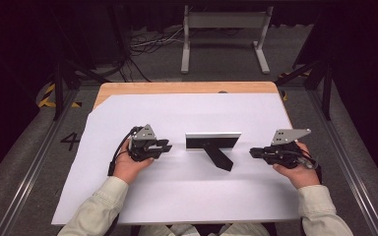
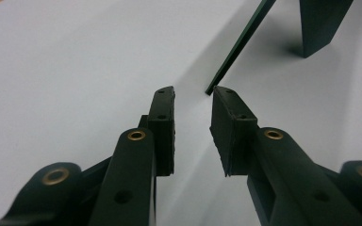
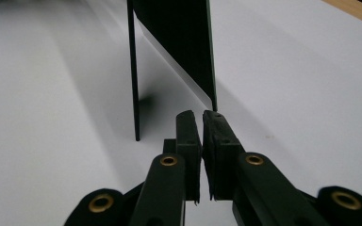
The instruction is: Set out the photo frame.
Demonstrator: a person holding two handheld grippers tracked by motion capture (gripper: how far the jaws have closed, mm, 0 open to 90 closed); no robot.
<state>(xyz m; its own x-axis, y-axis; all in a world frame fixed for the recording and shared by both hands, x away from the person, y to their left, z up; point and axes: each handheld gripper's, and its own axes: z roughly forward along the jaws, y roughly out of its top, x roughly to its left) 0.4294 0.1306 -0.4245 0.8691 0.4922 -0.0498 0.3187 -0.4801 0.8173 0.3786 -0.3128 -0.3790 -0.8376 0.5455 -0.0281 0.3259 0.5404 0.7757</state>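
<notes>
Jaws of left gripper (image 2: 193, 101) parted, right gripper (image 3: 201, 117) nearly together, black stand (image 1: 212, 145) between.

1. A dark digit "4" (image 1: 70, 141) is marked on the grey floor, just left of the table (image 1: 187, 88), near its left edge.
2. No other lettering, label or brand can be read anywhere else.

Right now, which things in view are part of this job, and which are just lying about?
In the job:
- black picture frame, standing on its back stand
- left gripper, fingers apart
- right gripper, fingers together
- white sheet under them

Lying about:
- grey metal stand on the floor
- cables beside it
</notes>
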